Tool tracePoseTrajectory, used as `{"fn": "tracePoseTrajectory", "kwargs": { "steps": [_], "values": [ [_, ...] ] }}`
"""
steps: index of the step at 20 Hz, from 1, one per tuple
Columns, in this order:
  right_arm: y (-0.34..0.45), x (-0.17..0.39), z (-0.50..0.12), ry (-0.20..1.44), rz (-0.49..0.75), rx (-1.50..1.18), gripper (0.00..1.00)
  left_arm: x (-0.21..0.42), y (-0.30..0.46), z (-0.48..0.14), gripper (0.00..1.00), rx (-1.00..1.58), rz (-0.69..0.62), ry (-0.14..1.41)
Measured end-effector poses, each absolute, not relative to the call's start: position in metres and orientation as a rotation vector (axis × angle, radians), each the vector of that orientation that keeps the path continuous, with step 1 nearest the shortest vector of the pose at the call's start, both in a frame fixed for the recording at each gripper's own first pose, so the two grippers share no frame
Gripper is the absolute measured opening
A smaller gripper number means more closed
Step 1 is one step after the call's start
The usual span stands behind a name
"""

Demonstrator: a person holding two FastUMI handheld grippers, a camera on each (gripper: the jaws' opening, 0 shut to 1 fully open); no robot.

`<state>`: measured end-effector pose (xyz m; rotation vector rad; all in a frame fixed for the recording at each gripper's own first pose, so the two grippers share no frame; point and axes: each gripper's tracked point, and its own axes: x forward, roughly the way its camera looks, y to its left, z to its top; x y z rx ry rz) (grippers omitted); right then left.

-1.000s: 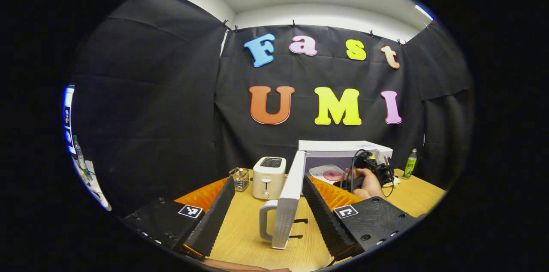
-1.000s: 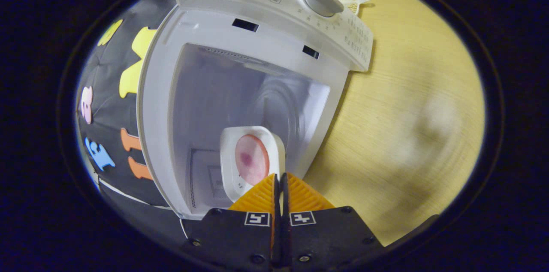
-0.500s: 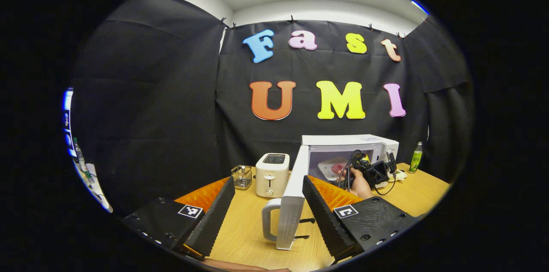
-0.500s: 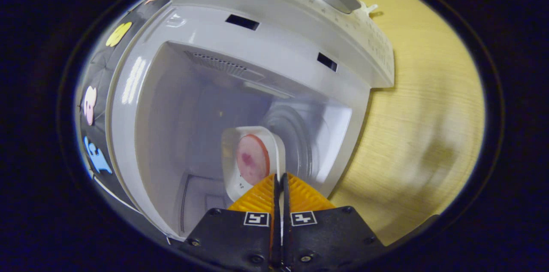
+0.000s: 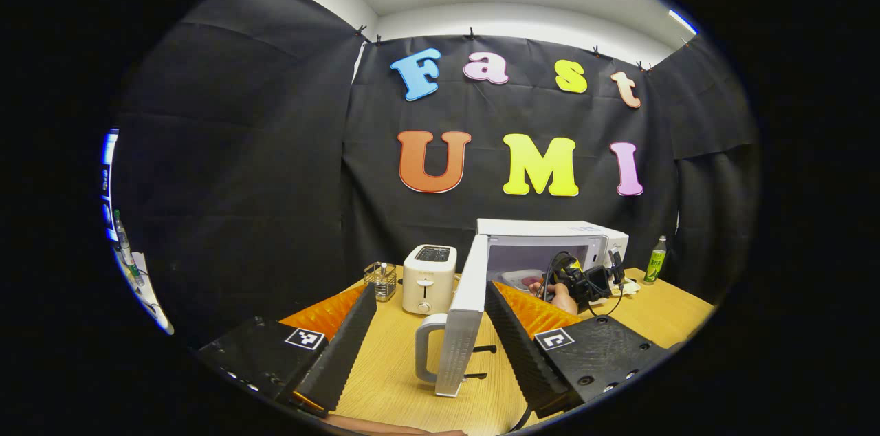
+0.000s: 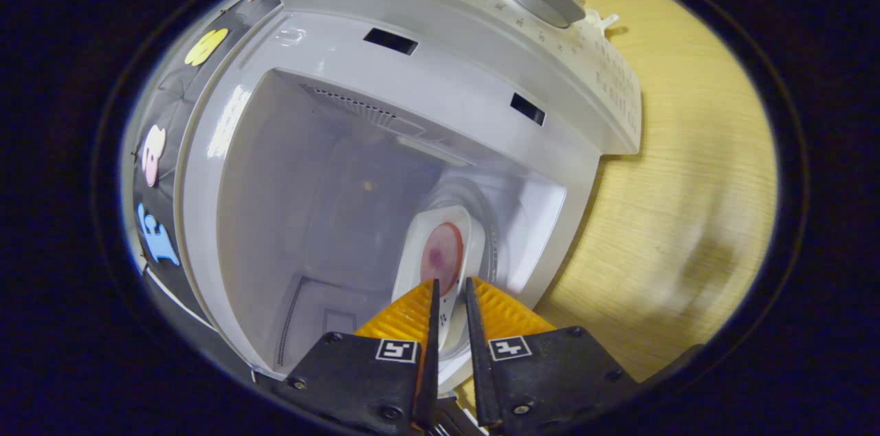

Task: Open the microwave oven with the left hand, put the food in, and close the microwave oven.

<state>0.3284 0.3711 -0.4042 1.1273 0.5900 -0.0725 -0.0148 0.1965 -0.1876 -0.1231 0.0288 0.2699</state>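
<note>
Wooden table (image 6: pixel 687 168), microwave (image 6: pixel 385 147) open, plate (image 6: pixel 440 264) between parted right gripper (image 6: pixel 450 291) jaws

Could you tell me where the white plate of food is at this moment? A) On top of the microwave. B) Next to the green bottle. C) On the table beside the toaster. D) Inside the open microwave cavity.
D: the right gripper view shows the plate inside the microwave cavity, between the right gripper fingers, which stand slightly apart.
</note>
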Motion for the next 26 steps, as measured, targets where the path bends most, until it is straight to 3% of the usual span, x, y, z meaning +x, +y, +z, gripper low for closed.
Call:
{"fn": "tracePoseTrajectory", "kwargs": {
  "steps": [1,2,3,4,6,7,8,9,10,11,12,14,17,18,20,22,24,25,26],
  "values": [
    [0.371,0.325,-0.401,0.586,-0.049,1.083,0.15,-0.017,0.2,-0.189,0.95,-0.135,0.278,0.034],
    [0.369,0.321,-0.397,0.57,-0.033,1.037,0.31,-0.02,0.202,-0.192,0.95,-0.15,0.282,0.044],
    [0.367,0.315,-0.393,0.551,-0.023,0.989,0.24,-0.023,0.202,-0.193,0.95,-0.161,0.281,0.049],
    [0.368,0.308,-0.386,0.539,-0.001,0.945,0.4,-0.026,0.203,-0.191,0.95,-0.165,0.283,0.047],
    [0.371,0.293,-0.375,0.524,0.057,0.84,0.54,-0.032,0.206,-0.189,0.95,-0.152,0.285,0.041],
    [0.372,0.285,-0.367,0.513,0.092,0.799,0.55,-0.035,0.208,-0.189,0.95,-0.141,0.289,0.039],
    [0.372,0.276,-0.36,0.501,0.122,0.76,0.77,-0.036,0.21,-0.19,0.94,-0.126,0.291,0.042],
    [0.368,0.268,-0.353,0.485,0.15,0.718,0.93,-0.038,0.212,-0.192,0.82,-0.11,0.294,0.048],
    [0.363,0.261,-0.345,0.464,0.174,0.678,0.89,-0.039,0.217,-0.193,0.82,-0.093,0.304,0.049],
    [0.355,0.252,-0.334,0.435,0.198,0.643,0.9,-0.04,0.22,-0.193,0.94,-0.076,0.314,0.046],
    [0.346,0.242,-0.323,0.41,0.215,0.613,1.0,-0.041,0.223,-0.193,0.94,-0.065,0.321,0.04],
    [0.325,0.222,-0.302,0.357,0.254,0.582,1.0,-0.04,0.223,-0.197,0.91,-0.064,0.303,0.036],
    [0.281,0.184,-0.267,0.278,0.287,0.559,0.99,-0.037,0.236,-0.206,0.59,-0.049,0.317,0.029],
    [0.264,0.171,-0.257,0.248,0.291,0.546,0.99,-0.034,0.239,-0.211,0.53,-0.04,0.32,0.031],
    [0.232,0.146,-0.239,0.214,0.293,0.487,0.99,-0.026,0.242,-0.22,0.49,-0.041,0.313,0.03],
    [0.205,0.123,-0.222,0.187,0.301,0.419,0.99,-0.008,0.235,-0.234,0.15,-0.089,0.253,0.042],
    [0.175,0.101,-0.207,0.162,0.288,0.349,0.99,0.005,0.237,-0.257,0.11,-0.11,0.231,0.078],
    [0.162,0.092,-0.197,0.142,0.286,0.317,0.99,0.01,0.235,-0.264,0.02,-0.092,0.22,0.088],
    [0.15,0.084,-0.192,0.133,0.277,0.289,0.99,0.011,0.24,-0.26,0.12,-0.07,0.225,0.084]
  ]
}}
